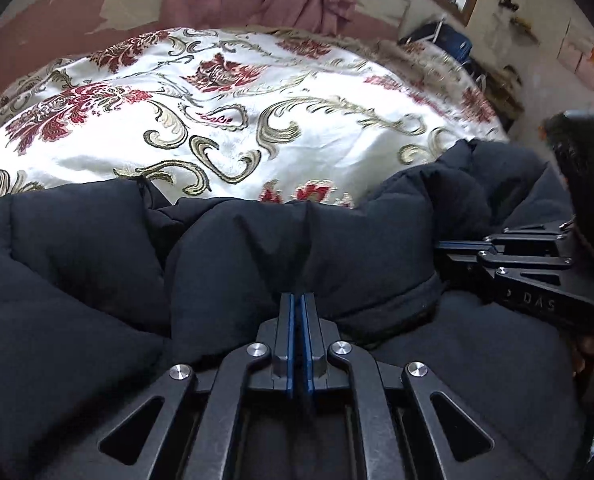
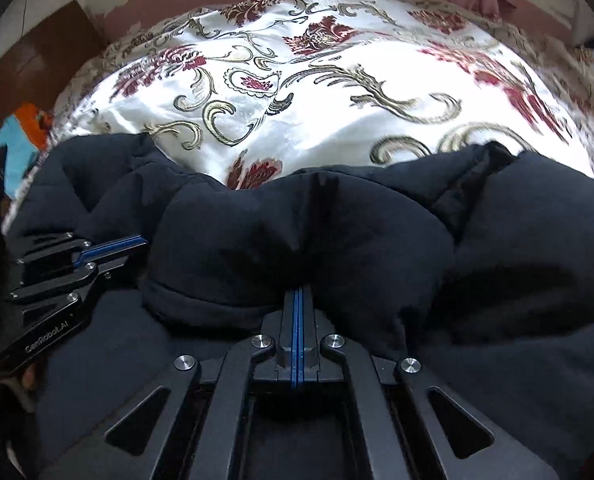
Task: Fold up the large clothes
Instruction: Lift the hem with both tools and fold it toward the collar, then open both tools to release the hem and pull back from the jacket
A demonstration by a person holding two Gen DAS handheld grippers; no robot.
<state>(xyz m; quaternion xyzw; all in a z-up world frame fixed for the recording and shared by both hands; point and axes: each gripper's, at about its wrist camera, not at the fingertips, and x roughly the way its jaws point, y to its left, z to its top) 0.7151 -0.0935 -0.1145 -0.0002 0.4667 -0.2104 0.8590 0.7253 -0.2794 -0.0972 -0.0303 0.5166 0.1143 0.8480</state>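
A big dark puffy jacket (image 1: 97, 280) lies on the bed, across the lower half of both pictures. Each hand-held gripper is pinched tight on a fold of it.

In the left wrist view, the left hand-held gripper (image 1: 298, 300) sits at the bottom middle, its two blue pads (image 1: 291, 340) squeezed together on the jacket's edge. The right hand-held gripper (image 1: 457, 246) pokes in from the right side of that picture, also clamped on the cloth. In the right wrist view the right one (image 2: 298, 296) is at the bottom middle and the left one (image 2: 137, 242) comes in from the left side.

What could go wrong? The jacket is fat and springy. I think the fold could puff back open once it is let go. Only a small bit of cloth sits between the pads, so a hard pull might make it slip out. If one hand goes faster than the other, the fold may end up crooked. The bedspread (image 1: 297, 120) looks shiny and smooth, so the jacket might slide on it.

The jacket looks soft and matte, with round, pillow-like bumps and deep creases. The bedspread is white with red flowers and gold curls. The hand-held grippers are hard black metal with shiny round bolts (image 1: 181, 372).
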